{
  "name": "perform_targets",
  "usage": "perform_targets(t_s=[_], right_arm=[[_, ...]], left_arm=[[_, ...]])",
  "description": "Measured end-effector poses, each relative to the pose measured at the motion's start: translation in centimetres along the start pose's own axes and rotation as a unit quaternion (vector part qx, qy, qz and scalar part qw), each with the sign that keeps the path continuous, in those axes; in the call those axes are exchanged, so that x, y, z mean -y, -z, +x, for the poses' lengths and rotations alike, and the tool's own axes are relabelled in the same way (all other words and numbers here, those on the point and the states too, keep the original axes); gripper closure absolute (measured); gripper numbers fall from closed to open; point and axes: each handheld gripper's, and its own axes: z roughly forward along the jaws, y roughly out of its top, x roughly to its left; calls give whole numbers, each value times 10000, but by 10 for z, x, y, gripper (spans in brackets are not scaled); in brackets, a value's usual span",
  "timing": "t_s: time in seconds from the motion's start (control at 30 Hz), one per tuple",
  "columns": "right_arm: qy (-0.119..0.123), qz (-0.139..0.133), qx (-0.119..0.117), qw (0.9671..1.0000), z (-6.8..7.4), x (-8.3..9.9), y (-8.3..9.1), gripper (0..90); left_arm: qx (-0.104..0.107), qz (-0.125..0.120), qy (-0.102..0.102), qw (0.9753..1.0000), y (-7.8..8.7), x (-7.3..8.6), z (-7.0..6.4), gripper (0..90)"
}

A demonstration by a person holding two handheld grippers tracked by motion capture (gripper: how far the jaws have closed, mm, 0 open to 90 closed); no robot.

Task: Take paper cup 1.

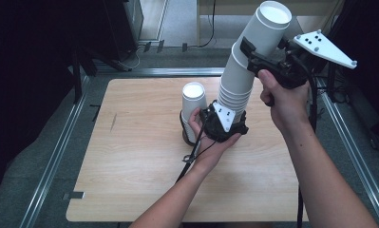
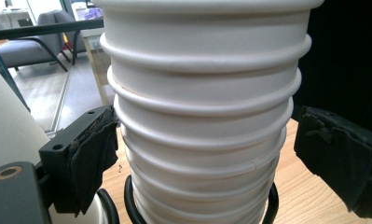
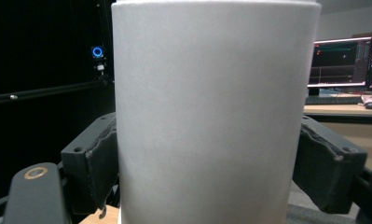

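Note:
A tall stack of upside-down white paper cups (image 1: 237,83) leans right over the wooden table (image 1: 130,166). My right gripper (image 1: 262,53) is shut on the top cup (image 1: 269,23), whose plain wall (image 3: 211,116) sits between both pads. My left gripper (image 1: 225,122) is open around the stack's lower rims (image 2: 202,116). Its left pad (image 2: 93,154) rests against them, while the right pad (image 2: 337,158) stands slightly off. A single upside-down cup (image 1: 194,100) stands just left of the stack by the left hand, and its wall (image 2: 6,135) shows in the left gripper view.
Metal rails (image 1: 59,156) border the table on the left, far and right sides. A black cable (image 1: 189,161) trails from the left gripper along the forearm. Monitors (image 3: 342,63) on a desk sit far behind the top cup in the right gripper view.

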Motion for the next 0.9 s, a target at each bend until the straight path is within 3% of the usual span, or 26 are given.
perform_targets(t_s=[0.47, 0.9], right_arm=[[1, -253, -3, 9997, -10, -16, 28, 169], [227, -209, 80, 9995, -11, -15, 56, 167]], left_arm=[[47, 0, -52, 10000, 10, 7, 4, 64], [156, -127, -40, 9998, 38, 6, 10, 64]])
